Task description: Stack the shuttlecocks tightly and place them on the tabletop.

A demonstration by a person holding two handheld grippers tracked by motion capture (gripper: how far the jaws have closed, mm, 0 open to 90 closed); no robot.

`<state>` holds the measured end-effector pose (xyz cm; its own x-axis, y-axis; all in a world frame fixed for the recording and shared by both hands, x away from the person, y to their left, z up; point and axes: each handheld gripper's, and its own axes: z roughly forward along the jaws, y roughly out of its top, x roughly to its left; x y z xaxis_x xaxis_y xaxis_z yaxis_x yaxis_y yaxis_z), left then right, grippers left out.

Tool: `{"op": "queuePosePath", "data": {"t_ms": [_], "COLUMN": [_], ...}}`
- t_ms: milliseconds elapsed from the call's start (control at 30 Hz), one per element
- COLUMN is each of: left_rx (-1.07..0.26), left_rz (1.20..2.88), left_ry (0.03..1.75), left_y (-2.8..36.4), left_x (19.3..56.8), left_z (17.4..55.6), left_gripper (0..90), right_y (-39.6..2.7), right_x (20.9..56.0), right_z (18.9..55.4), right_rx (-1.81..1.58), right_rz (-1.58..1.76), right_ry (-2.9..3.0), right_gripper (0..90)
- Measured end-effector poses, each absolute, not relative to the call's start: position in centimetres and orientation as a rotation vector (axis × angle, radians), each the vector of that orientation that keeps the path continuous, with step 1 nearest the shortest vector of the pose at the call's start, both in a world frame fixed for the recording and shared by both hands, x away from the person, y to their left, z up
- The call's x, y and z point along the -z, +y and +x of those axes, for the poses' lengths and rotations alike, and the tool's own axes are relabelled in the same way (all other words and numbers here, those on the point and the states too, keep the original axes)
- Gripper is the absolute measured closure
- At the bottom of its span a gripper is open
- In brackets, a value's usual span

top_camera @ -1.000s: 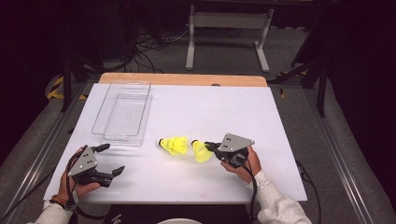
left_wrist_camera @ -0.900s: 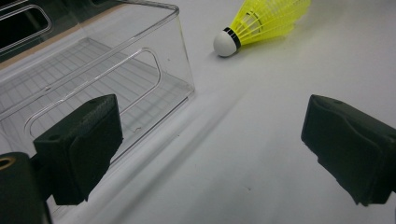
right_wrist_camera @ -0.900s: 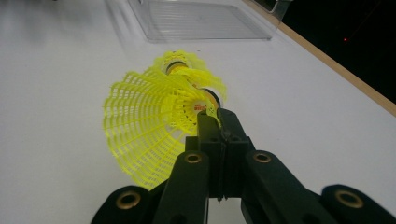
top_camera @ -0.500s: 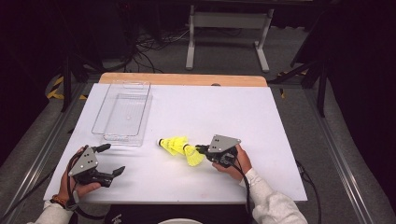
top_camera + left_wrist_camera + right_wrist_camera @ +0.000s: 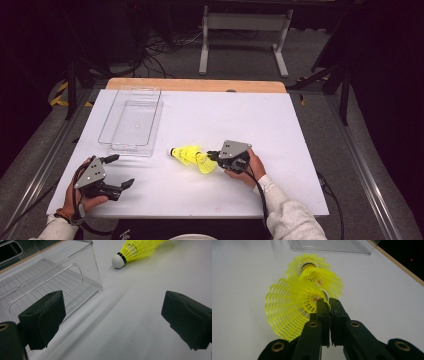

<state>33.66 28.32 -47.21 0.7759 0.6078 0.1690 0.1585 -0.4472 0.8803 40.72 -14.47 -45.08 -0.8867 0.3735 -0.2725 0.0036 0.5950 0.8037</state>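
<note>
While my right tool (image 5: 214, 156) sits low on the white bench (image 5: 300, 150), its jaws are clenched on the skirt rim of the nearer yellow shuttlecock (image 5: 205, 163); in the right gripper view the two black pads (image 5: 323, 312) meet with the plastic mesh edge pinched between them. That shuttlecock (image 5: 292, 312) lies on its side straight ahead of the tool, open skirt facing it. A second yellow shuttlecock (image 5: 184, 153) lies in line just beyond, its skirt against the first one, white cork tip with a black band pointing away toward the clear plastic bin (image 5: 131, 120). Both sit near bench centre, a bit toward my edge. Skirts are neon-yellow lattice, flared, with a small orange label inside.

My left tool (image 5: 116, 171) rests at the near left corner, released, jaws spread wide with nothing between them. From the left gripper view the bin wall (image 5: 50, 282) is just beside its left pad, and the far shuttlecock's cork (image 5: 118, 260) is well ahead.
</note>
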Motion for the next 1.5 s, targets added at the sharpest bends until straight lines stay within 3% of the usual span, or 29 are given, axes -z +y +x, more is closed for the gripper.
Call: {"op": "queuePosePath", "data": {"t_ms": [233,733,833,933,1500], "left_rx": [-0.582,-0.585,-0.584,-0.585,-0.585], "left_rz": [2.007,2.004,2.001,2.006,2.01], "left_ry": [0.573,0.572,0.573,0.569,0.568], "left_y": [28.3,28.4,28.4,28.4,28.3], "left_x": [47.2,47.1,47.1,47.1,47.2], "left_z": [33.7,33.6,33.6,33.6,33.6], "left_gripper": [6.4,6.4,6.5,6.5,6.6], "right_y": [-14.4,-14.8,-15.2,-15.8,-15.8], "right_x": [45.5,45.9,46.0,45.8,44.8], "right_z": [41.4,41.5,41.4,41.3,40.8], "right_rx": [-1.187,-1.101,-1.097,-1.112,-1.146], "right_rz": [0.329,0.422,0.441,0.432,0.321], "right_ry": [2.408,2.44,2.455,2.451,2.4], "right_gripper": [82.8,60.5,68.5,87.6,90.0]}}
